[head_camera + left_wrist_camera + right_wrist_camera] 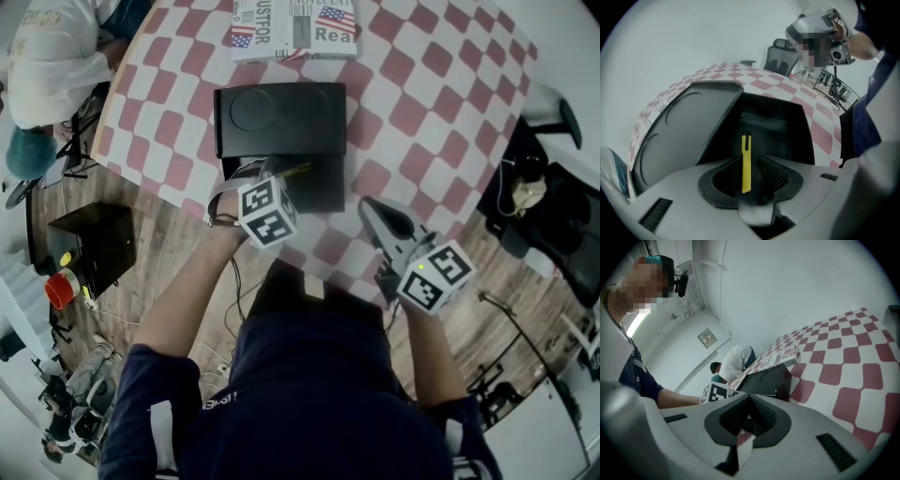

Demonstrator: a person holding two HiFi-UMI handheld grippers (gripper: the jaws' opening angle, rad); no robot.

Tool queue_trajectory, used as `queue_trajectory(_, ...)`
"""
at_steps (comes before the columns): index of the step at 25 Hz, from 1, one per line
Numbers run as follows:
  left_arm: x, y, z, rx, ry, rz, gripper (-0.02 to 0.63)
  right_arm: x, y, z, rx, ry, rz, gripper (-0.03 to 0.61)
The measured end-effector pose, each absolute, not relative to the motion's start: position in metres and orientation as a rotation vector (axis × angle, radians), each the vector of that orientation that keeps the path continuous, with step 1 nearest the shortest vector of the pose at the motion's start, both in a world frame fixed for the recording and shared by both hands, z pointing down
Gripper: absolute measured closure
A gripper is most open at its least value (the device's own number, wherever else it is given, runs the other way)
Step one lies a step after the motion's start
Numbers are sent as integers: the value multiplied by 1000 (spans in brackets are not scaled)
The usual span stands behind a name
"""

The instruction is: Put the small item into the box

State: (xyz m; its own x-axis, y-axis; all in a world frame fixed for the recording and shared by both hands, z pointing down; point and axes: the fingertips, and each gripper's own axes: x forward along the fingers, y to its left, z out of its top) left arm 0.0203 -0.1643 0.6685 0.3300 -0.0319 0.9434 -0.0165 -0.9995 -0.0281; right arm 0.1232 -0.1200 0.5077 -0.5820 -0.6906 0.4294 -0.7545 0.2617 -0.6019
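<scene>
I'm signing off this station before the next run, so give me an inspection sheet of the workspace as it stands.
Surface: red and white checkered tablecloth, lying flat.
Job's things: black box with its lid open; yellow item over the box's inside.
Clutter: printed packet with a flag at the far edge.
Grippers: left gripper open, with the yellow item between its jaws; right gripper shut and empty, over the cloth's near edge.
Cables: thin cables on the wooden floor.
Surroundings: second person bent over at the far left; black case on the floor.
</scene>
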Motion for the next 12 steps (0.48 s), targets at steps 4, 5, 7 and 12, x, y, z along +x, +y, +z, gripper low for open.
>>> queue_trajectory(4, 17, -164, 651, -2603, 129, -1759, 448, 120, -119, 505, 1389, -2442, 1217, 561)
queue_trajectory(5, 17, -164, 642, -2631, 160, -1727, 448, 119, -119, 502, 1389, -2448, 1208, 561)
queue_trajectory(7, 17, -165, 619, -2715, 230, -1642, 448, 117, -120, 496, 1390, -2461, 1182, 561)
queue_trajectory(12, 11, -167, 550, -2911, 427, -1377, 466, 111, -120, 473, 1389, -2503, 1095, 561)
